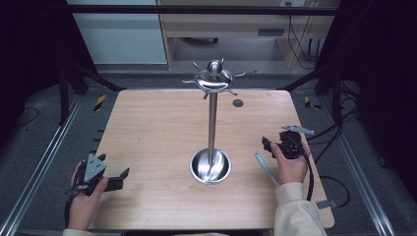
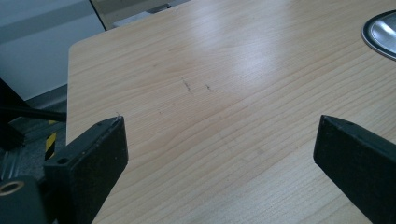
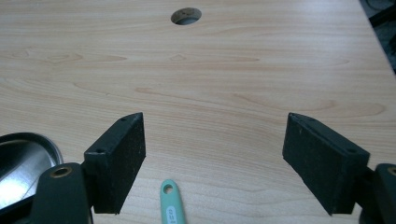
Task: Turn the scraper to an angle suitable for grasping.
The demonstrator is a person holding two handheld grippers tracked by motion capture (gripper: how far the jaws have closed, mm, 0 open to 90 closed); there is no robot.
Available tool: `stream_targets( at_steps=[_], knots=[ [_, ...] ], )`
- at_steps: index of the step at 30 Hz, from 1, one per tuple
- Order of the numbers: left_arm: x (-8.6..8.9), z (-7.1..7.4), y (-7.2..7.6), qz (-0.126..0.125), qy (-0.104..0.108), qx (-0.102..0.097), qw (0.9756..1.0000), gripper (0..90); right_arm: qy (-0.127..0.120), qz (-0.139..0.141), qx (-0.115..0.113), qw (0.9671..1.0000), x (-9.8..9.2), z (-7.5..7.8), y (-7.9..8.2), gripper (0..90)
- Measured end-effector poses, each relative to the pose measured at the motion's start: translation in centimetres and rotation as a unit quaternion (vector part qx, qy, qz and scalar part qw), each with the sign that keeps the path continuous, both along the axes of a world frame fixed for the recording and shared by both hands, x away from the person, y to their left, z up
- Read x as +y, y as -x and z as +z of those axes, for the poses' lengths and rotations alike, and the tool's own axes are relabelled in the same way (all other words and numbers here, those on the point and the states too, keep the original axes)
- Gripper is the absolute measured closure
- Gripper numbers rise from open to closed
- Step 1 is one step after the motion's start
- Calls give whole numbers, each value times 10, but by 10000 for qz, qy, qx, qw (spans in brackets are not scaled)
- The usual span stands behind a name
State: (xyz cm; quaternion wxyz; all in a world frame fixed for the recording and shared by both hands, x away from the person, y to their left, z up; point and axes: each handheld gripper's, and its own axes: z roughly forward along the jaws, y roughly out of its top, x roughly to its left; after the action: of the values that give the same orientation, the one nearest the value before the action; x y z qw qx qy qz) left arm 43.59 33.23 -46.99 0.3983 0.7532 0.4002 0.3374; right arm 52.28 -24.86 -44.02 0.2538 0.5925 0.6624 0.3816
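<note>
A steel stand rises from the middle of the wooden table (image 1: 157, 128): a round dish base (image 1: 210, 166), a thin pole (image 1: 213, 118) and a domed top with several hook arms (image 1: 214, 77). A pale green utensil handle (image 1: 264, 165) lies flat right of the base, beside the person's right hand. My right gripper (image 1: 268, 145) is open just above it. In the right gripper view the handle's holed end (image 3: 170, 205) lies low between the wide-apart jaws of that gripper (image 3: 215, 123). My left gripper (image 1: 118, 178) is open at the near left corner, and the left gripper view has bare wood between its jaws (image 2: 222, 130).
A small round hole (image 1: 238, 103) sits in the table behind the stand, and the right gripper view has it too (image 3: 186, 15). The base's rim shows at the edge of both gripper views (image 2: 380, 32) (image 3: 23, 154). Metal rails and cables run along the floor on both sides of the table.
</note>
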Motion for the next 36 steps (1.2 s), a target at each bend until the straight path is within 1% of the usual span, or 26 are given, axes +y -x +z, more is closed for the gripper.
stream_targets(
  at_steps=[3,4,5,6,8,9,10,12,14,15,16,17,18,19,20,22,23,25,27,30,33,36],
  knots=[
    [0,0,1,0,-22,-12,10000,28,49,112,-86,9999,0,5,6,234],
    [0,0,1,0,-22,-12,10000,28,49,112,-86,9999,0,5,6,234],
    [0,1,2,7,-23,-27,10000,28,177,273,-187,9993,2,8,9,249],
    [1,1,2,6,-26,-23,10000,28,228,341,-209,9989,4,9,9,253],
    [1,0,2,5,-23,-25,10000,28,327,448,-251,9981,7,10,10,262],
    [1,0,2,5,-23,-25,10000,28,327,448,-251,9981,7,10,10,262],
    [1,0,1,-8,-39,-17,10000,28,407,628,-251,9969,13,10,11,280],
    [0,1,2,-22,-47,-20,10000,28,501,782,-239,9954,19,10,12,288],
    [0,1,2,-29,-71,-11,10000,28,616,969,-181,9932,25,9,13,307],
    [0,1,2,-29,-71,-11,10000,28,668,1077,-175,9918,28,8,13,321],
    [0,1,2,-25,-82,-14,10000,28,725,1214,-113,9899,33,7,15,336],
    [0,1,2,-25,-82,-14,10000,28,725,1214,-113,9899,33,7,15,336],
    [0,1,2,-20,-87,-14,10000,28,815,1308,-111,9880,37,6,16,351],
    [-1,0,1,-18,-110,-5,9999,28,970,1550,-81,9831,44,4,19,393],
    [-1,0,1,-28,-120,2,9999,29,971,1671,-64,9811,47,3,19,420],
    [-2,0,1,-36,-135,7,9999,28,1011,1948,3,9756,54,1,21,470],
    [-3,0,1,-58,-159,7,9999,28,1027,2125,42,9717,57,-1,22,499],
    [-3,0,2,-67,-166,8,9998,28,1052,2317,103,9670,63,-3,23,544],
    [-2,0,2,-68,-170,17,9998,28,1127,2553,144,9602,68,-5,23,598],
    [-3,0,1,-73,-174,31,9998,29,1145,2769,191,9539,76,-7,24,689],
    [-3,-1,2,-79,-203,43,9998,29,1173,2891,294,9496,81,-9,25,758],
    [-4,-1,1,-91,-243,54,9996,29,1218,3022,402,9446,84,-12,25,838]
  ],
)
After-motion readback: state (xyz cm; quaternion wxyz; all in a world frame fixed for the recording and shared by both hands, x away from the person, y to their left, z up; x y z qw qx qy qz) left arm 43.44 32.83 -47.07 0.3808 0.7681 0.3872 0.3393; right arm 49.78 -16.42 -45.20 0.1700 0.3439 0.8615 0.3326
